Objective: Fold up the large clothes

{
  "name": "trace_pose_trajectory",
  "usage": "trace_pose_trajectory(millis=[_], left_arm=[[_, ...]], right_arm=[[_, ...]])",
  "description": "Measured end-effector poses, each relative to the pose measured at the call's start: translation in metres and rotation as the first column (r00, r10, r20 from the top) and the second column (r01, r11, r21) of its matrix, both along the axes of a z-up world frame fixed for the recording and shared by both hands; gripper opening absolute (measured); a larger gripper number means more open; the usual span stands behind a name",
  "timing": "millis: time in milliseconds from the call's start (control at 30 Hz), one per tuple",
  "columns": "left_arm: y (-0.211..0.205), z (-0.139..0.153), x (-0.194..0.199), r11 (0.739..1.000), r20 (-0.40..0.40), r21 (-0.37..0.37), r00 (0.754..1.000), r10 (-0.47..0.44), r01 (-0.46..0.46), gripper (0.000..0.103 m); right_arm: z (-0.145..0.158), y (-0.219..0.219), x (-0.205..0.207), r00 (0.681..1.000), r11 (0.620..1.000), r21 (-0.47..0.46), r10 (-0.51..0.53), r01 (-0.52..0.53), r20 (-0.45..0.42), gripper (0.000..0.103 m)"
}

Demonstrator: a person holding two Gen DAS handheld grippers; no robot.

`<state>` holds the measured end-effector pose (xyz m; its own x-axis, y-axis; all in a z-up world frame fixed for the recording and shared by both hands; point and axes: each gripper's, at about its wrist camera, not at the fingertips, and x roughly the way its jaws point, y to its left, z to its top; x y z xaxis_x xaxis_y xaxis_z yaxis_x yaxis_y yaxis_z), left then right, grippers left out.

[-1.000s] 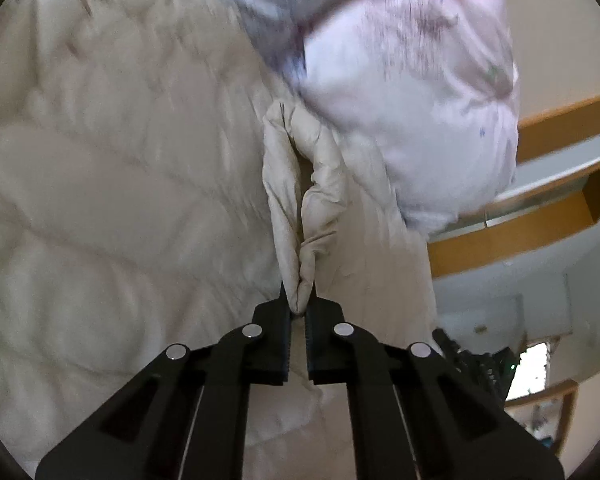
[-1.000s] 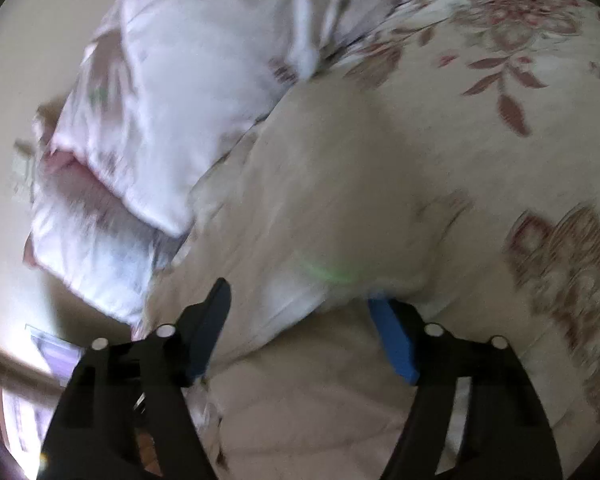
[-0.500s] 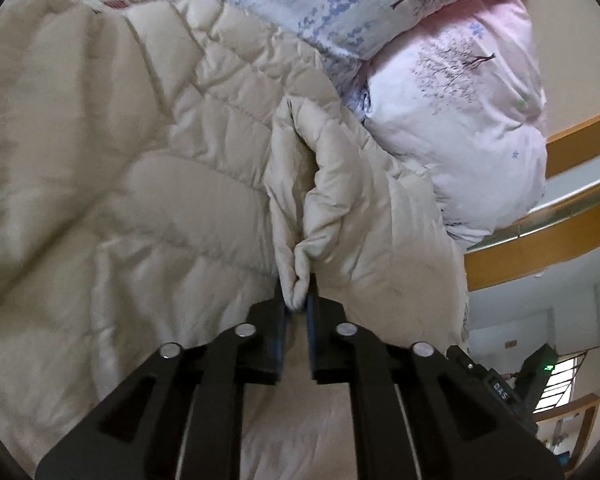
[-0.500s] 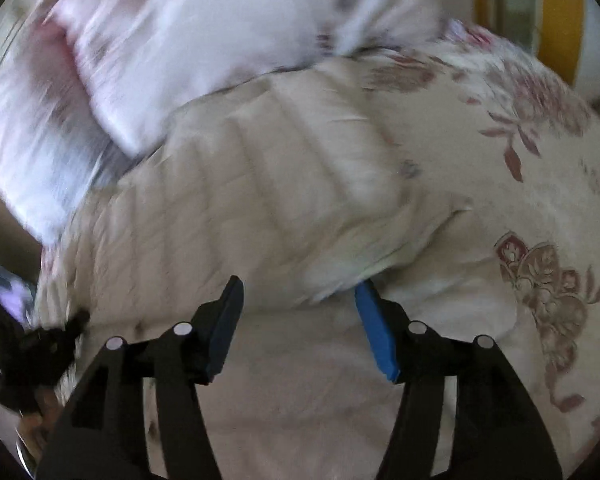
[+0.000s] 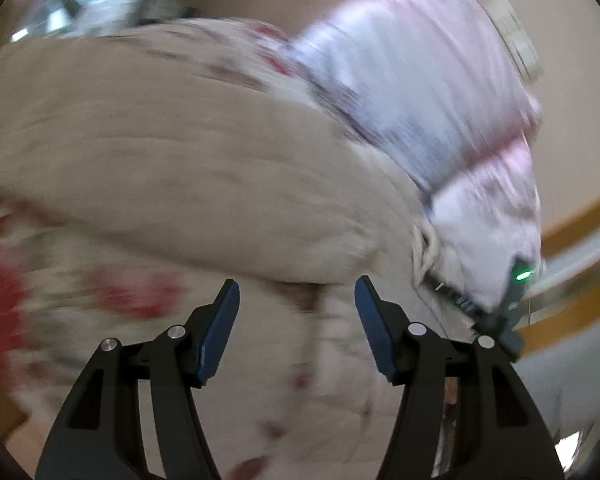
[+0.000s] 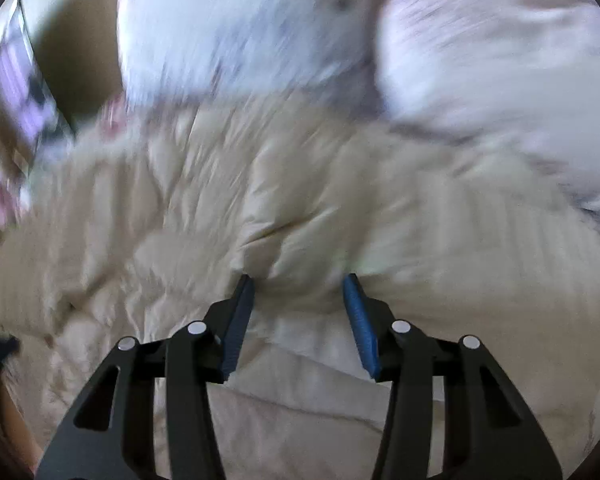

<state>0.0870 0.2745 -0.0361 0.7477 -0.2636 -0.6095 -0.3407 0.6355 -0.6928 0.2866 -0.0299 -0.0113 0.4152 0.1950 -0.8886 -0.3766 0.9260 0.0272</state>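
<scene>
Jacket (image 6: pixel 284 200), cream quilted, on the bed: we have just released its edge; left gripper (image 5: pixel 296 320) and right gripper (image 6: pixel 298 316) both spread, fold apparently laid.

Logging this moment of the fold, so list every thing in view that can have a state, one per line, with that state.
left gripper: open, holding nothing, over the bed.
right gripper: open, a bulge of fabric between its fingers, not clamped.
cream quilted coat: rumpled, lying on the bed, held by neither gripper.
pillows: piled beyond the coat, blurred.
floral bedspread: spread under the coat, blurred.
</scene>
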Motion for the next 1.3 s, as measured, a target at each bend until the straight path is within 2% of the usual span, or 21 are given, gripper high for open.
trace_pose_trajectory(millis=[67,100,167,200,233,333,433,533,600,667,700,800,933,1100,1200,1233,1300], left_arm=[[0.024,-0.006,-0.023,0.996,-0.004,-0.023,0.996,0.084,-0.084,0.060],[0.033,-0.008,-0.031,0.993,-0.003,-0.036,0.993,0.116,-0.116,0.060],[0.048,-0.015,-0.044,0.981,-0.010,-0.066,0.983,0.182,-0.183,0.060],[0.054,-0.018,-0.046,0.975,-0.011,-0.082,0.979,0.205,-0.205,0.060],[0.060,-0.022,-0.048,0.967,-0.014,-0.107,0.973,0.231,-0.231,0.060],[0.070,-0.026,-0.047,0.946,-0.005,-0.156,0.958,0.285,-0.283,0.060],[0.084,-0.028,-0.048,0.915,0.006,-0.190,0.931,0.364,-0.357,0.059],[0.100,-0.033,-0.052,0.866,0.001,-0.267,0.899,0.438,-0.422,0.053],[0.111,-0.038,-0.056,0.836,-0.005,-0.304,0.879,0.477,-0.456,0.041],[0.119,-0.041,-0.059,0.820,-0.003,-0.329,0.869,0.495,-0.468,0.031],[0.121,-0.041,-0.058,0.820,-0.008,-0.322,0.868,0.497,-0.472,0.019],[0.121,-0.029,-0.052,0.844,0.021,-0.294,0.879,0.476,-0.449,0.006],[0.108,0.017,-0.031,0.897,0.136,-0.227,0.900,0.415,-0.379,0.004],[0.059,0.081,0.015,0.966,0.284,-0.151,0.927,0.245,-0.209,0.004],[0.010,0.109,0.050,0.992,0.348,-0.115,0.933,0.096,-0.059,0.004],[-0.001,0.113,0.058,0.994,0.359,-0.108,0.931,0.063,-0.025,0.004],[-0.046,0.125,0.084,0.991,0.384,-0.081,0.921,-0.068,0.107,0.004]], right_arm=[[-0.006,0.011,-0.001,1.000,0.999,-0.045,0.016,-0.015,0.026,0.048],[-0.001,0.010,-0.002,1.000,1.000,-0.021,0.015,-0.014,0.023,0.048],[0.010,0.000,-0.007,1.000,0.997,0.079,0.002,-0.001,-0.013,0.063],[0.018,-0.010,-0.010,0.999,0.990,0.142,-0.017,0.021,-0.028,0.065],[0.024,-0.016,-0.013,0.999,0.985,0.168,-0.030,0.034,-0.027,0.068],[0.037,-0.034,-0.024,0.999,0.973,0.224,-0.044,0.049,-0.029,0.071],[0.041,-0.045,-0.033,0.998,0.963,0.265,-0.040,0.053,-0.053,0.073],[0.044,-0.050,-0.045,0.998,0.954,0.295,-0.028,0.045,-0.062,0.075],[0.045,-0.054,-0.050,0.998,0.953,0.301,-0.021,0.037,-0.057,0.076],[0.047,-0.059,-0.056,0.999,0.952,0.305,-0.010,0.024,-0.049,0.077],[0.048,-0.062,-0.057,0.999,0.952,0.305,-0.011,0.024,-0.044,0.077],[0.053,-0.075,-0.062,0.999,0.953,0.303,-0.026,0.032,-0.024,0.077],[0.063,-0.100,-0.068,0.998,0.951,0.304,-0.066,0.058,0.018,0.078],[0.069,-0.134,-0.074,0.991,0.940,0.326,-0.124,0.102,0.049,0.081],[0.070,-0.152,-0.078,0.986,0.935,0.329,-0.159,0.132,0.054,0.081],[0.070,-0.157,-0.079,0.984,0.933,0.330,-0.168,0.141,0.054,0.082],[0.069,-0.168,-0.080,0.980,0.929,0.330,-0.194,0.165,0.054,0.082]])
